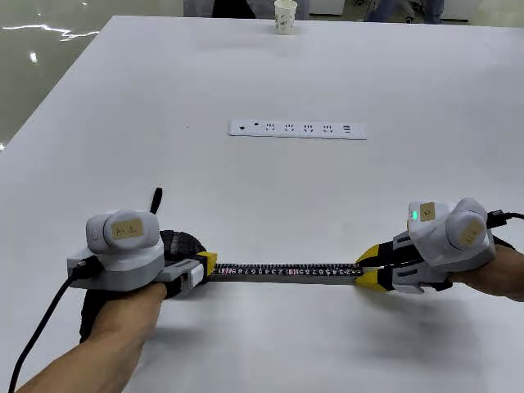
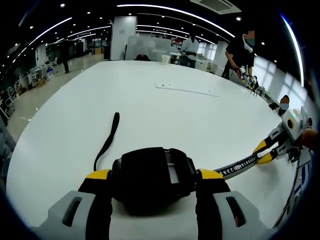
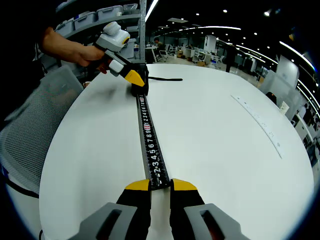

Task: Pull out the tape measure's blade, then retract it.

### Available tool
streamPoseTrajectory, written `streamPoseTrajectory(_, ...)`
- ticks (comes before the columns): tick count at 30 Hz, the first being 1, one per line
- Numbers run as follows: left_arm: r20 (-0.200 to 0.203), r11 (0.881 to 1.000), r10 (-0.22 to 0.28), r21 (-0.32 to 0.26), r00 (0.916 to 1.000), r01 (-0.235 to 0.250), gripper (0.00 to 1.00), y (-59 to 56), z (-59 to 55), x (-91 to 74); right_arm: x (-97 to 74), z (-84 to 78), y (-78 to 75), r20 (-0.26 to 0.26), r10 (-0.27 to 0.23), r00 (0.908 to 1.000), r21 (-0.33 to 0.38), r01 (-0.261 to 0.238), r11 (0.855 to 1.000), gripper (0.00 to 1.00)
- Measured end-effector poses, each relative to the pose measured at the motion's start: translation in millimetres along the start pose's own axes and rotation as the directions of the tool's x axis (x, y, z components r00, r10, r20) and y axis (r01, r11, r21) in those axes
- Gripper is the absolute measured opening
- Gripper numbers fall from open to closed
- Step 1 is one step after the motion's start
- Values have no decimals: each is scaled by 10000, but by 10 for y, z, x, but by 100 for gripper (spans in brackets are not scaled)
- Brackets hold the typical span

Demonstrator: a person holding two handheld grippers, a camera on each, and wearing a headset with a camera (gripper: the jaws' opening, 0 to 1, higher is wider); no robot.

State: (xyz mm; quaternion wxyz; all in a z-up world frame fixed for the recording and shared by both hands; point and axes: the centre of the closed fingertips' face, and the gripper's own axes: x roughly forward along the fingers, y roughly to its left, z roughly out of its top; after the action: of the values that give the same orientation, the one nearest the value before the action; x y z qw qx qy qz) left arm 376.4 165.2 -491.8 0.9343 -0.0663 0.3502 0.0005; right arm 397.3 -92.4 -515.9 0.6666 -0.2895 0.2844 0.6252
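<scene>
Blade (image 1: 286, 270), drawn flat along white table (image 1: 246, 82) between left gripper (image 1: 201, 264) clamping tape measure case (image 1: 180, 244) and right gripper (image 1: 368, 267) pinching blade tip: keep pull level and straight, case pinned.

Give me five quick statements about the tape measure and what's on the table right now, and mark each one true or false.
1. The left gripper clamps the tape measure case. True.
2. The blade is fully retracted. False: it is stretched out between the two grippers.
3. The right gripper pinches the blade's end. True.
4. The power strip lies across the blade. False: it lies farther back on the table, apart from the blade.
5. A paper cup stands near the table's far edge. True.
</scene>
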Motion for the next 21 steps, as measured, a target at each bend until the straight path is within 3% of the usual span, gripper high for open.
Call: streamPoseTrajectory(21,-153,9999,165,40,9997,-165,61,19,-8,13,10,-9,-3,-124,-16,9999,-41,15,10000,9)
